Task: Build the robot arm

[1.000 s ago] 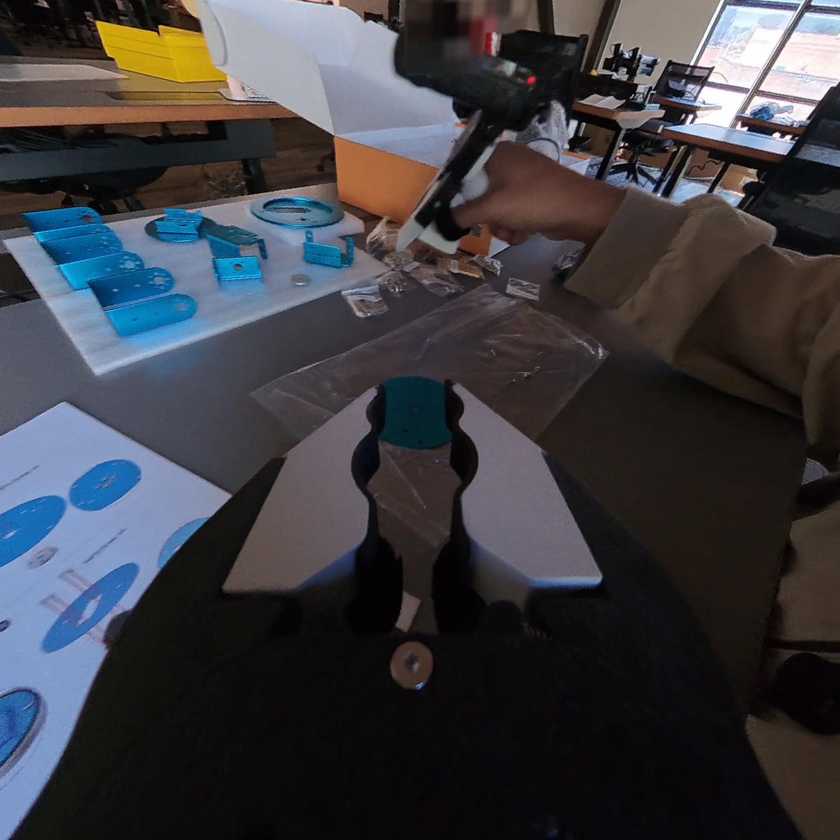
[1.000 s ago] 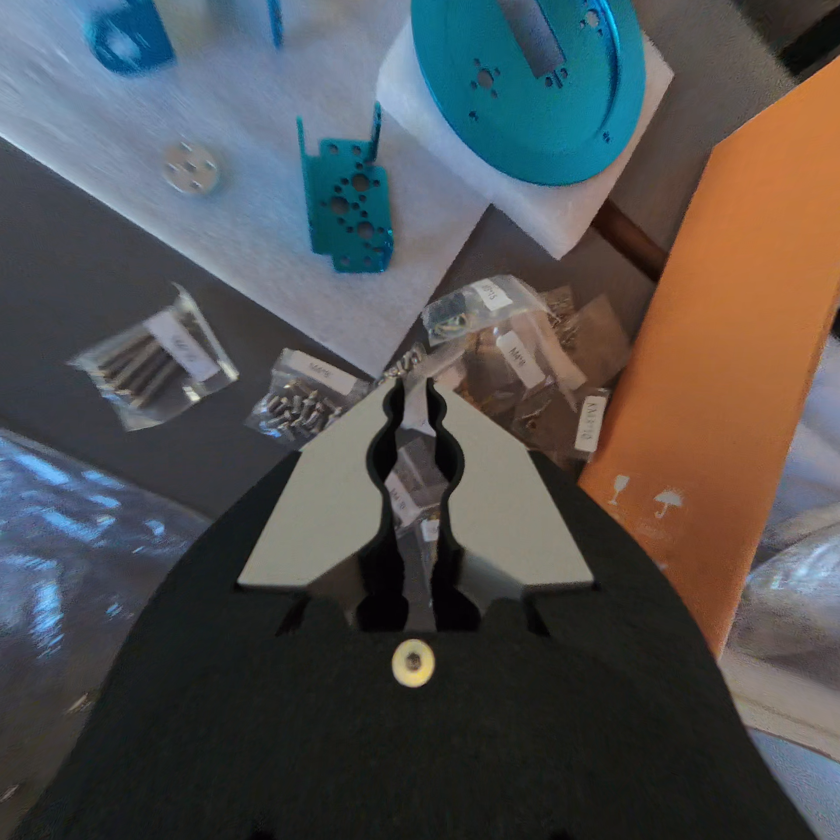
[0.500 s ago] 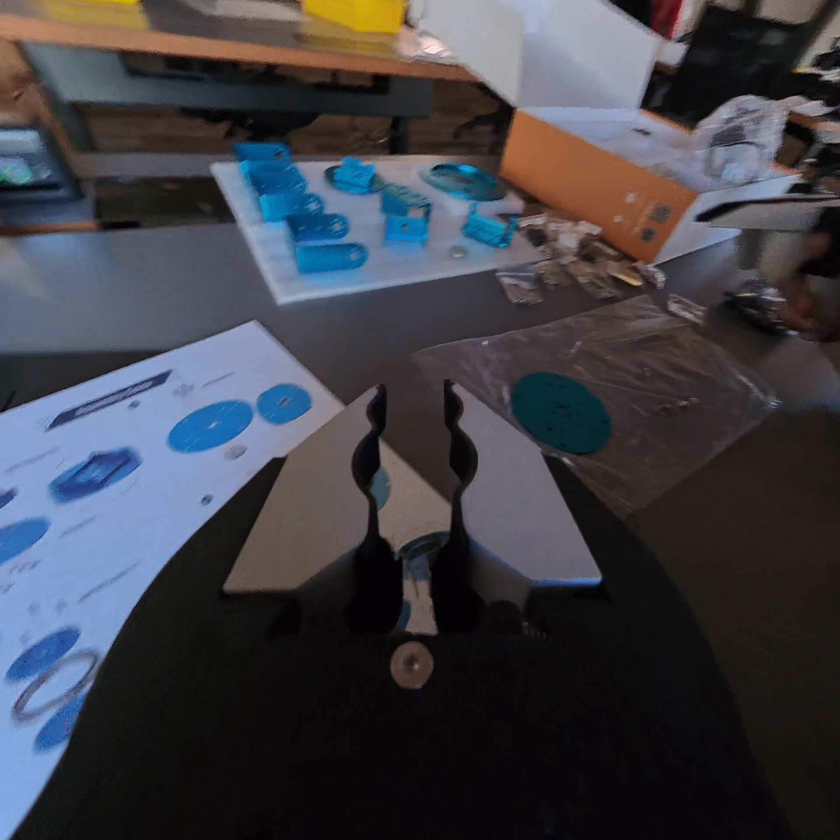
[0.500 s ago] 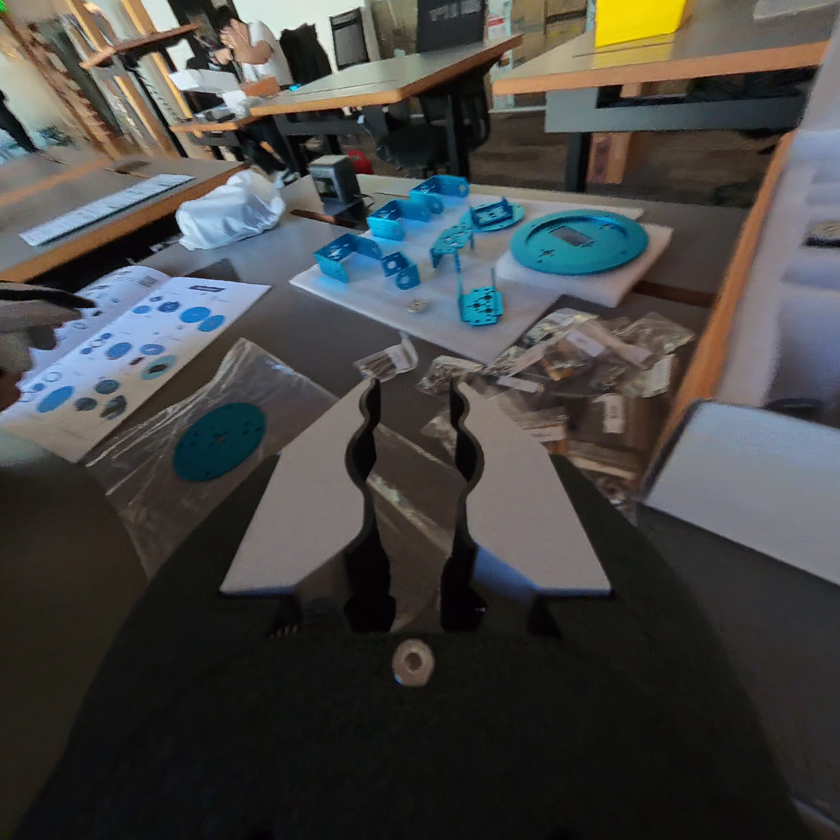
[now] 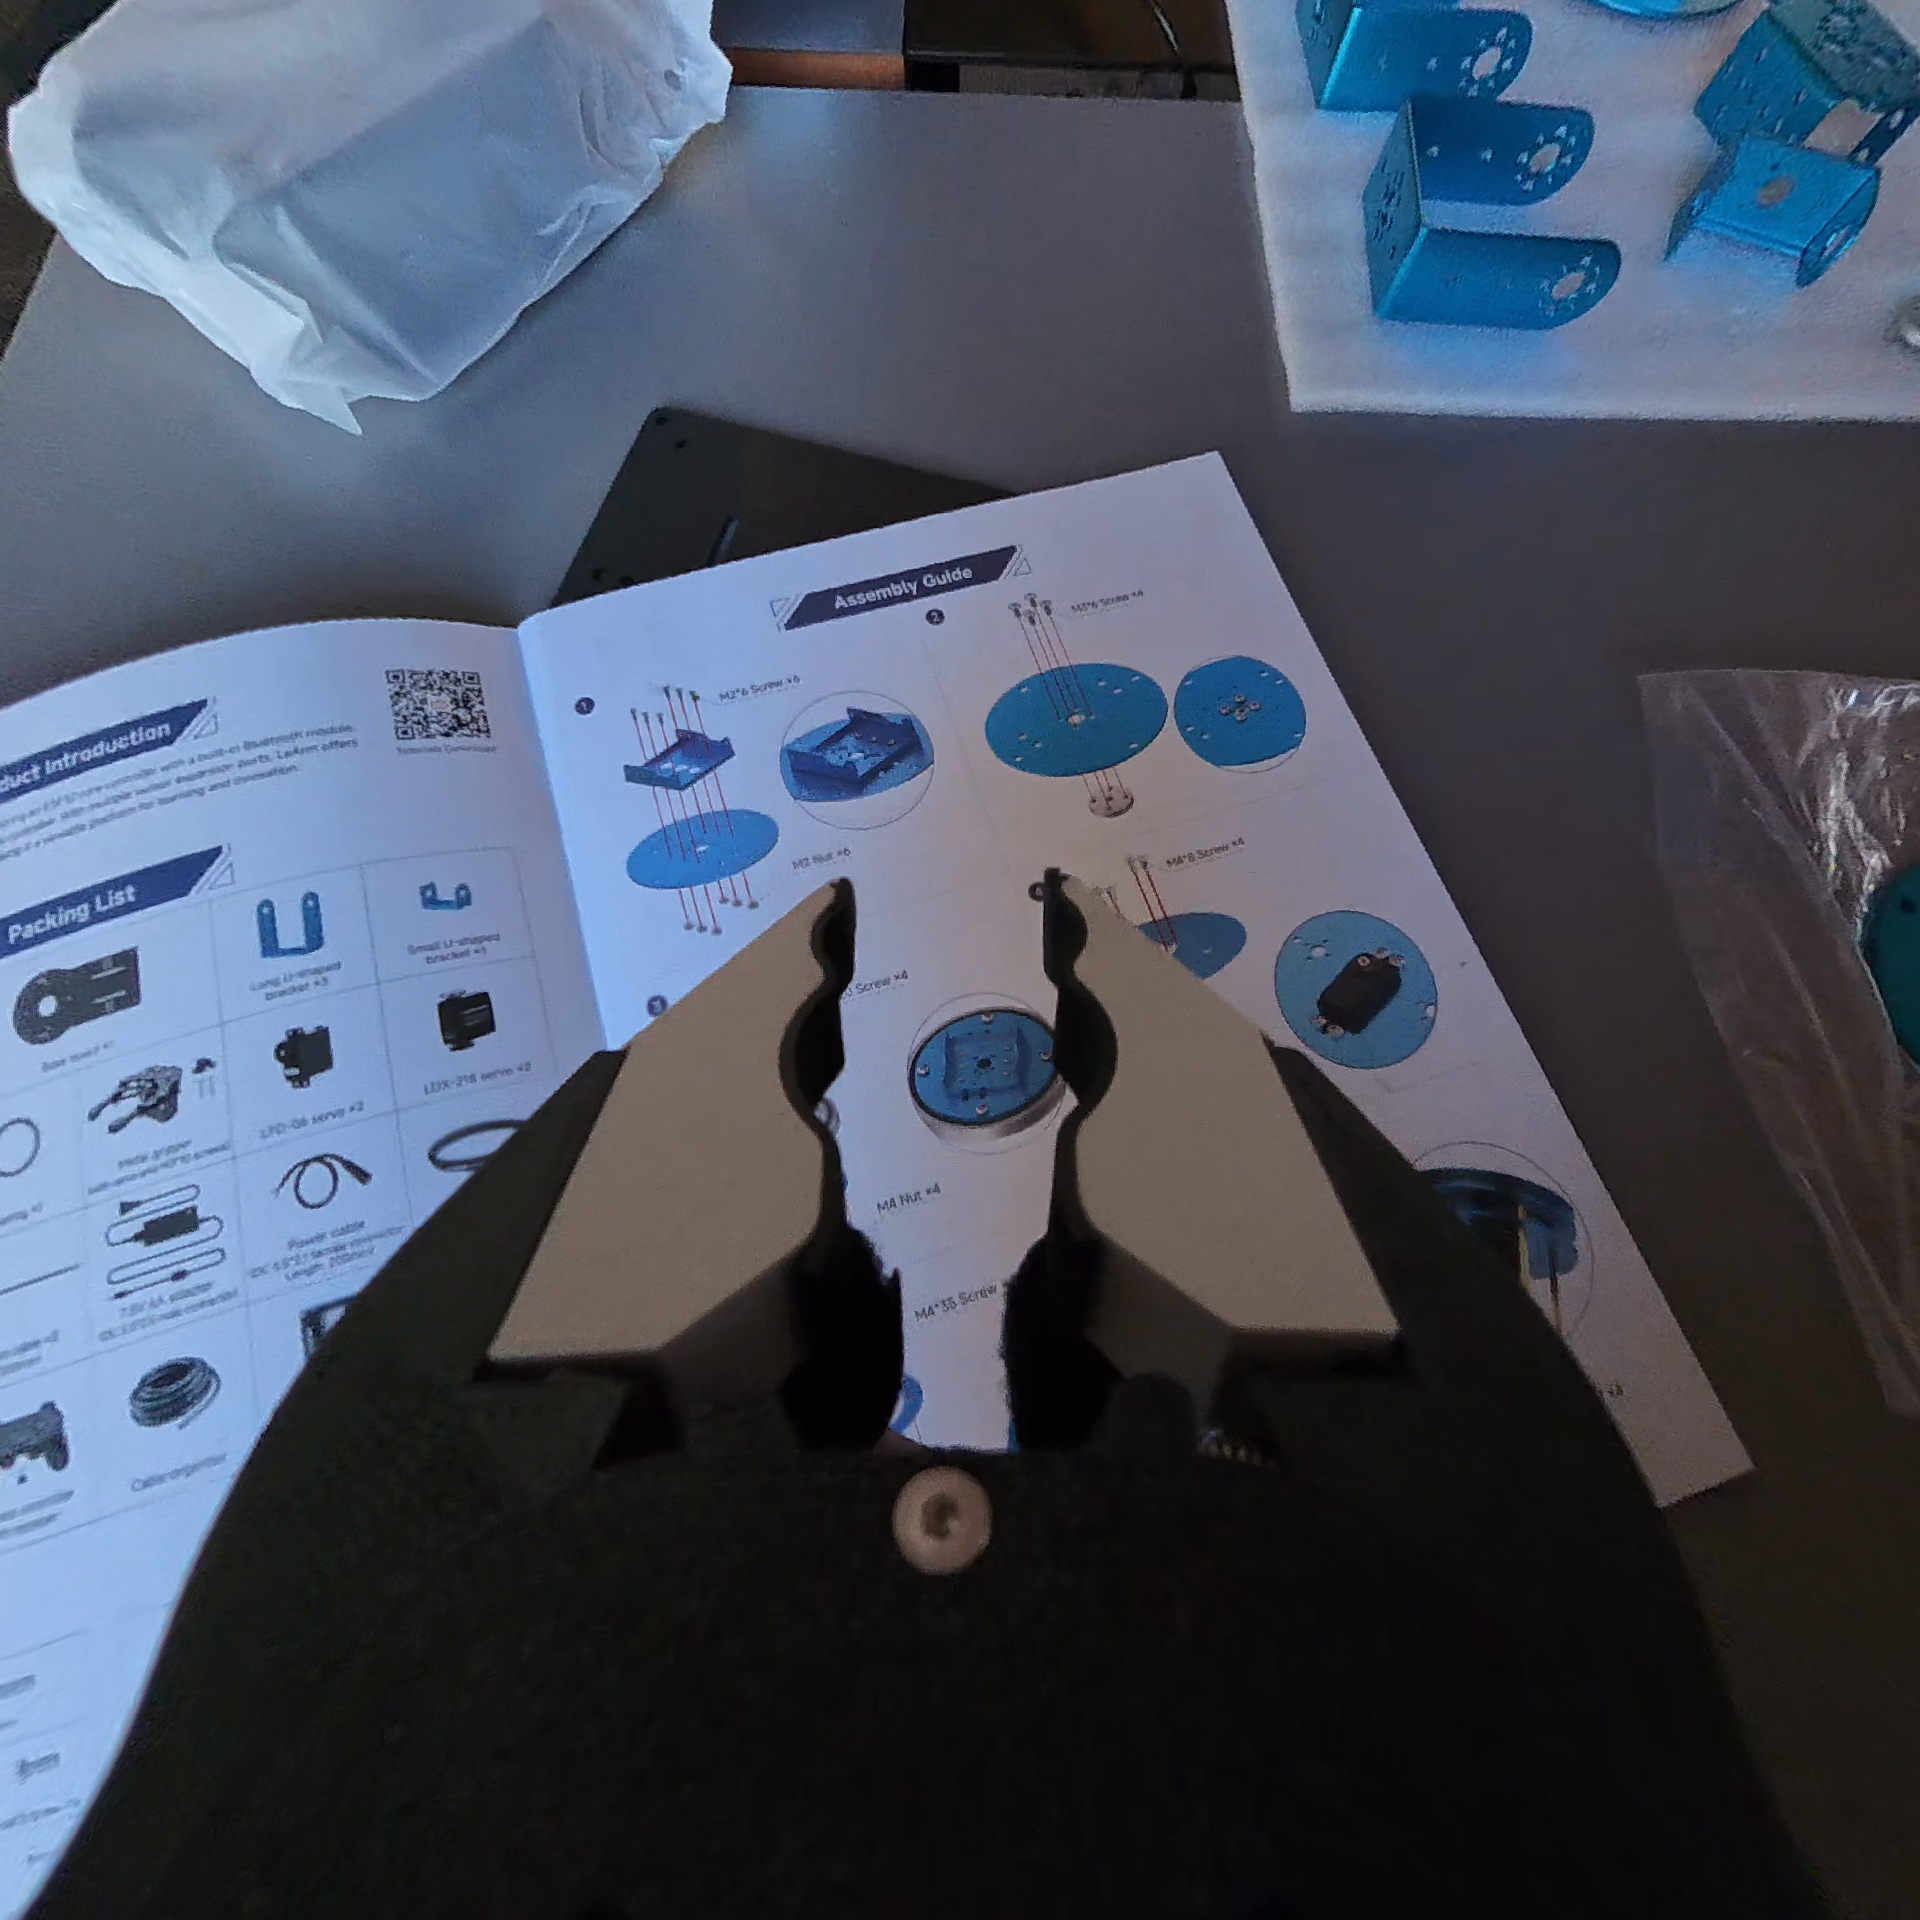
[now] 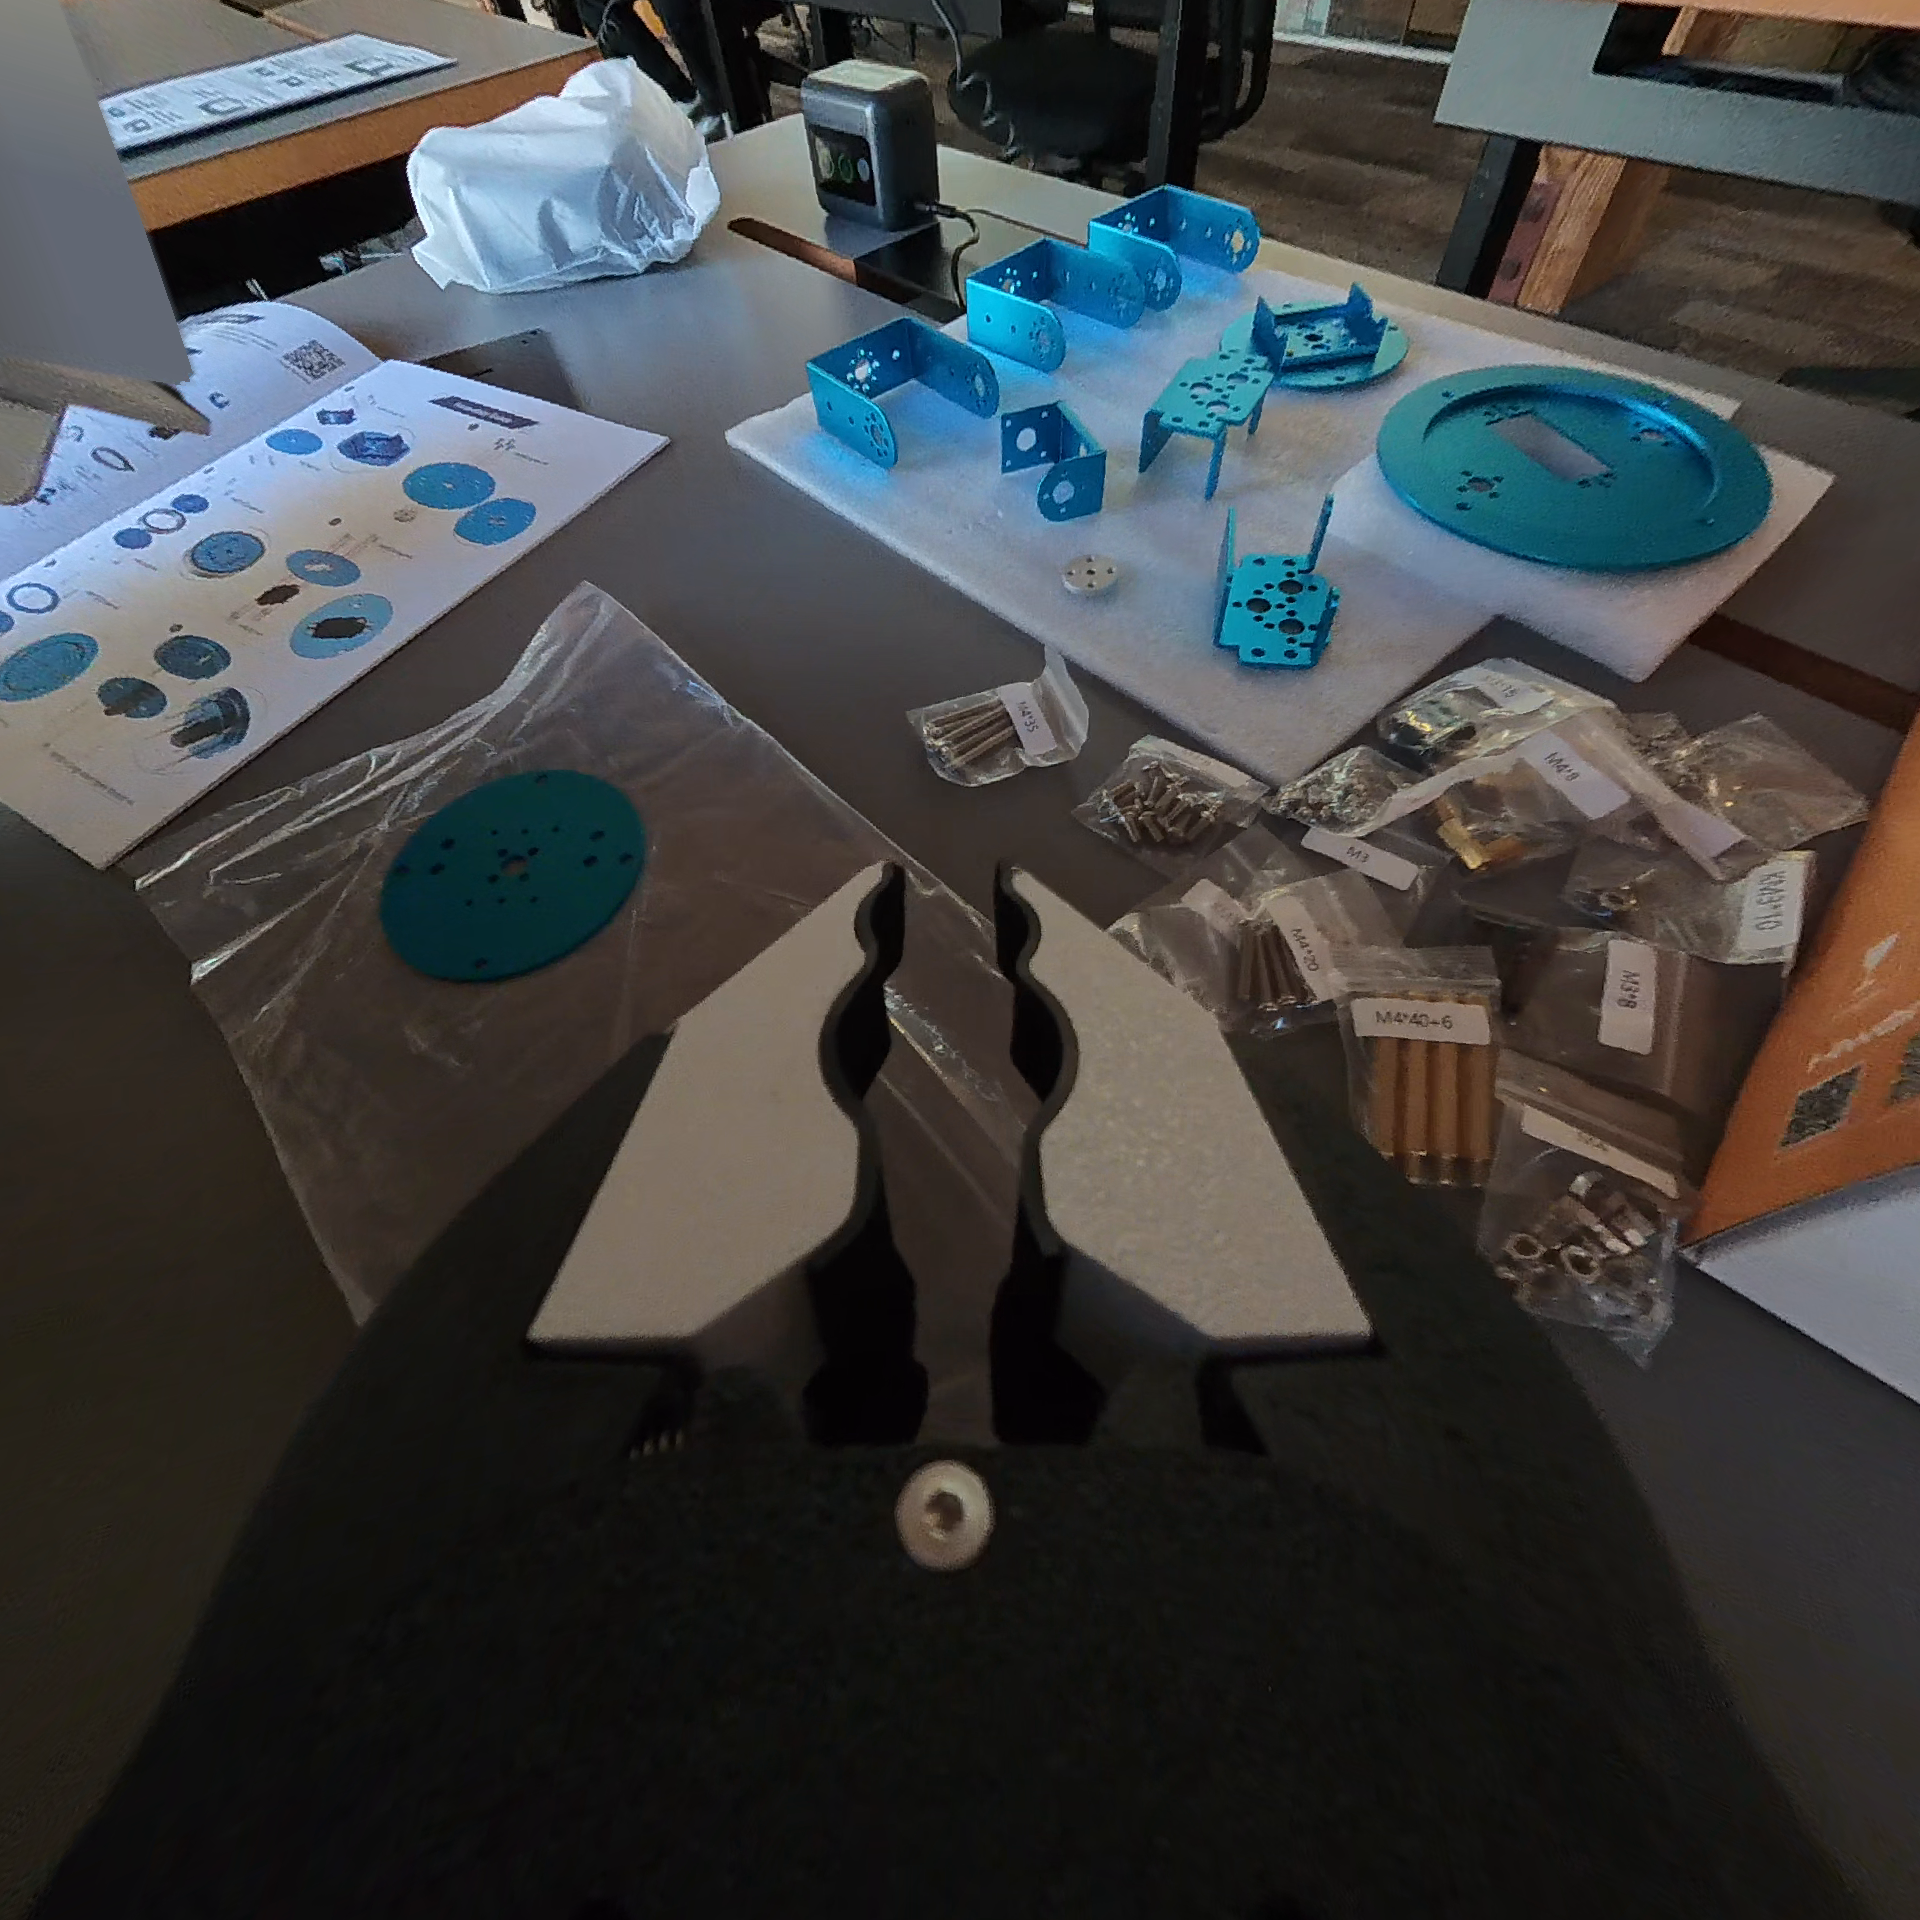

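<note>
My left gripper (image 5: pixel 945 899) is open and empty. It hovers over the right page of an open instruction booklet (image 5: pixel 914 644) on the grey table. My right gripper (image 6: pixel 951 883) is open by a narrow gap and empty. It is above the near edge of a clear plastic bag (image 6: pixel 665 727), on which a flat teal disc (image 6: pixel 514 873) with holes lies, left of the tips. A pile of small bags of screws and standoffs (image 6: pixel 1423 935) lies right of the right gripper. The bag's edge (image 5: pixel 1787 935) and the disc's rim (image 5: pixel 1896 966) show at the right of the left wrist view.
A white foam sheet (image 6: pixel 1143 634) carries blue metal brackets (image 6: pixel 904 395) and a large teal ring (image 6: pixel 1574 468). An orange box (image 6: pixel 1849 1018) stands at the right. A crumpled white bag (image 6: pixel 561 177) and a small dark device (image 6: pixel 873 140) sit at the back. The booklet (image 6: pixel 312 520) lies to the left. The left gripper's tips are roughly 40 cm from the right gripper's.
My left gripper swung left from the teal disc on the clear bag to above the booklet. My right gripper drew back from the screw bags, rose and opened.
</note>
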`<state>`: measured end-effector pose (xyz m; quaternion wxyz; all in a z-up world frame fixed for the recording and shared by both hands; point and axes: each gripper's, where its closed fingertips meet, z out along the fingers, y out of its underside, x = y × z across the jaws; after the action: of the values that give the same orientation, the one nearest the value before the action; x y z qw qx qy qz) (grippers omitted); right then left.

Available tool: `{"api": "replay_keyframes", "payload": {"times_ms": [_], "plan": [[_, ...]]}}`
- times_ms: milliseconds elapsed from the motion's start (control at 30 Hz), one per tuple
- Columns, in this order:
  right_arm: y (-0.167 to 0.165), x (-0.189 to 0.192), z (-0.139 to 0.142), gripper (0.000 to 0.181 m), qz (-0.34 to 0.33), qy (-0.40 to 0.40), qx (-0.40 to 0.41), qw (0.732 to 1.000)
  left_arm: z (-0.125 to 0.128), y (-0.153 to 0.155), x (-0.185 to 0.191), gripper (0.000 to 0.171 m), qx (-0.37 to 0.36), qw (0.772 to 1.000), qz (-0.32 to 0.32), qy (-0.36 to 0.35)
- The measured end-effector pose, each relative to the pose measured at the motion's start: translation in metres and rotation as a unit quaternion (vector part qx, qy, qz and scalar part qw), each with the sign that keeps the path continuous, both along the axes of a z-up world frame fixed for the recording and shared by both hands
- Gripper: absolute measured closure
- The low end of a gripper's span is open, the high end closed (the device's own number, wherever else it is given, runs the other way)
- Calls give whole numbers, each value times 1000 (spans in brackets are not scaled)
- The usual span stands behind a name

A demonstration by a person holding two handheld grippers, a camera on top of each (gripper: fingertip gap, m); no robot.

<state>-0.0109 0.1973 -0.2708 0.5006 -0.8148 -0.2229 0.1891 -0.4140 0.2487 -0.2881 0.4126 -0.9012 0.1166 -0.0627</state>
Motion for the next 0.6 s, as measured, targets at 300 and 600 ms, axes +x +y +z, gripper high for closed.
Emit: {"api": "replay_keyframes", "payload": {"times_ms": [300,600], "plan": [[-4,-7,-8,167,12,2,-24,1000,-12,2,3,135,-11,1000,-11,17],[-4,-11,-9,167,13,-11,-20,1000,0,-3,17,135,3,999,-36,-6]]}}
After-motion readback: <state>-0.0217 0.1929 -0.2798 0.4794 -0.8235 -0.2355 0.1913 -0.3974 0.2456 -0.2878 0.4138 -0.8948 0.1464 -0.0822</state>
